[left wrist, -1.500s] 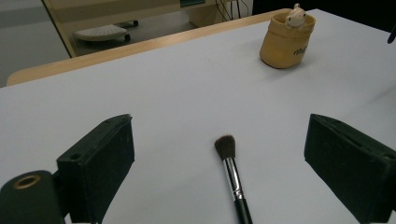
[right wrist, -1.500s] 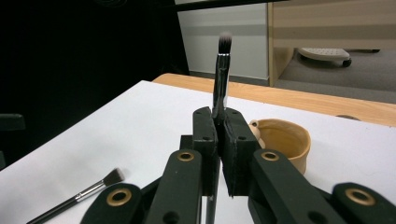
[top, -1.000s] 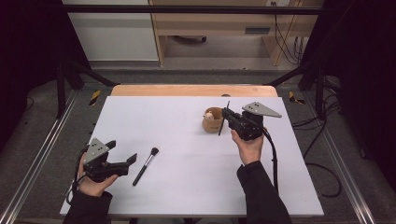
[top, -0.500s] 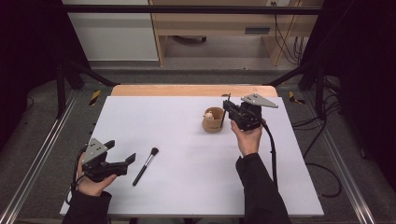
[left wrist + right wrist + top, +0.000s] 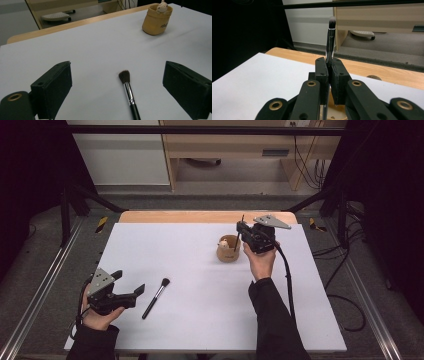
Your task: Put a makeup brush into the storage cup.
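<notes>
Left gripper [image 5: 131, 294] at 8 o'clock on the white table [image 5: 190, 265], jaws spread wide, touching nothing. Just beside it, black-handled makeup brush [image 5: 155, 298] lying flat, bristles aimed toward 1 o'clock. Further right, tan cup [image 5: 228, 251] near centre. Right gripper [image 5: 241, 234] above the cup, clamped tight on a slim brush [image 5: 330, 40], upright, bristles toward 12 o'clock.

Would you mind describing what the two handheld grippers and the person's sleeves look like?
Both the left gripper and the right gripper are black, each with two blocky, flat-faced jaws on linkage arms with brass-coloured pivot rings. A grey three-cornered plate tops each one. A black cable trails from the right gripper along the forearm. The person wears dark long sleeves.
</notes>
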`<state>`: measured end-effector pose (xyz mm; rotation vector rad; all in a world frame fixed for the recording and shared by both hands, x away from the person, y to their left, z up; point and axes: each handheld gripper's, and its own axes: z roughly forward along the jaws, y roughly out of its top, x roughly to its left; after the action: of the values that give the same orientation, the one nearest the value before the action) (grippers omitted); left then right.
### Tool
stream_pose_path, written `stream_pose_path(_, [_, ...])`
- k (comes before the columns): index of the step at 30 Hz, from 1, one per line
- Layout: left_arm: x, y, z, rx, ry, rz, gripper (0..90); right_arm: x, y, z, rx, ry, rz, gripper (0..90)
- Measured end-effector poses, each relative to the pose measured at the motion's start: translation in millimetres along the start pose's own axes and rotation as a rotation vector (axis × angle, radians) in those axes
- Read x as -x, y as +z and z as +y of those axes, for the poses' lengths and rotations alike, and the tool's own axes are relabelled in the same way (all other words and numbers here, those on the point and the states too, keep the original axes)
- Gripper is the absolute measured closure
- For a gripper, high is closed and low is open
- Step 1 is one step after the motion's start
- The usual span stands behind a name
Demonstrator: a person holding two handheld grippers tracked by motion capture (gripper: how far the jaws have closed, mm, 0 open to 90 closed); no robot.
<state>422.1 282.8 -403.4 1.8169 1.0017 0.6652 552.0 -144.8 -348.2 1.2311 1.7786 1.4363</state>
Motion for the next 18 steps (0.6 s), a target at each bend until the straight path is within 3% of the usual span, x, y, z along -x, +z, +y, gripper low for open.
stream_pose_path(18, [0.3, -1.3, 0.7, 0.006, 0.006, -0.007, 8.0, 15.2, 17.9, 7.7, 0.009, 0.029, -0.052, 85.2])
